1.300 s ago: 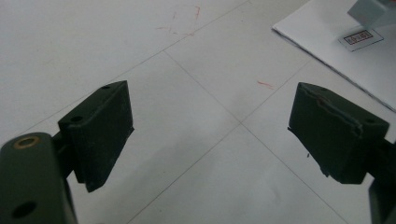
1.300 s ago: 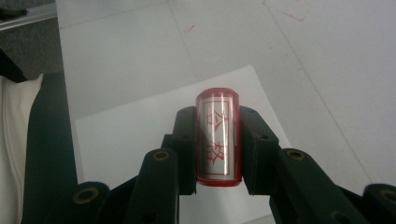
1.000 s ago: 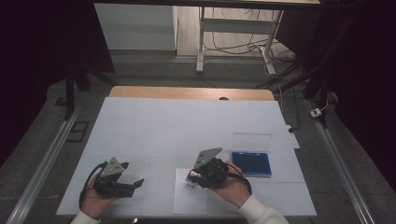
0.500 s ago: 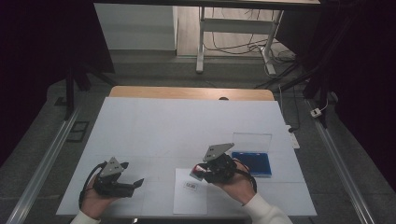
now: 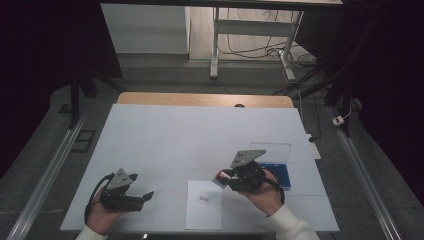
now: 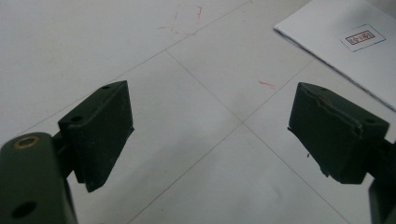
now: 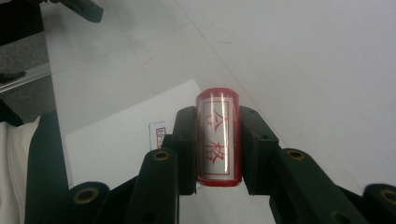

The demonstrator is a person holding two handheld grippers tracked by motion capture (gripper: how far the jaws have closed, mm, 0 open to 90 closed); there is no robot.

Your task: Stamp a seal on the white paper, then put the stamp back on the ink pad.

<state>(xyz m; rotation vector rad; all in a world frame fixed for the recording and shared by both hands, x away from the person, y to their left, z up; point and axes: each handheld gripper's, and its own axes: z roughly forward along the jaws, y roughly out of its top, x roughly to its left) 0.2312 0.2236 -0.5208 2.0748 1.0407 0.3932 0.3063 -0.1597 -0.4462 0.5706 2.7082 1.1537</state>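
My right gripper (image 5: pixel 225 178) (image 7: pixel 217 154) is shut on a red-rimmed clear stamp (image 7: pixel 217 137) (image 5: pixel 220 178) with red characters on its face. It hovers just right of a white paper sheet (image 5: pixel 204 212) (image 7: pixel 116 140), which bears a small rectangular stamp mark (image 5: pixel 203 199) (image 7: pixel 158 133) (image 6: pixel 363 37). My left gripper (image 5: pixel 145 197) (image 6: pixel 210 135) rests at the table's near left, jaws open with nothing between them, pointing toward the sheet (image 6: pixel 336 56).
A blue ink pad (image 5: pixel 280 173) lies just right of my right hand, with its clear lid (image 5: pixel 270 150) behind it. The white table cover (image 5: pixel 200 135) runs to a wooden far edge (image 5: pixel 200 99). A table frame and cables stand on the floor beyond.
My right gripper has moved right and slightly up with the stamp, from over the sheet to its right edge near the ink pad. The left gripper has stayed still.
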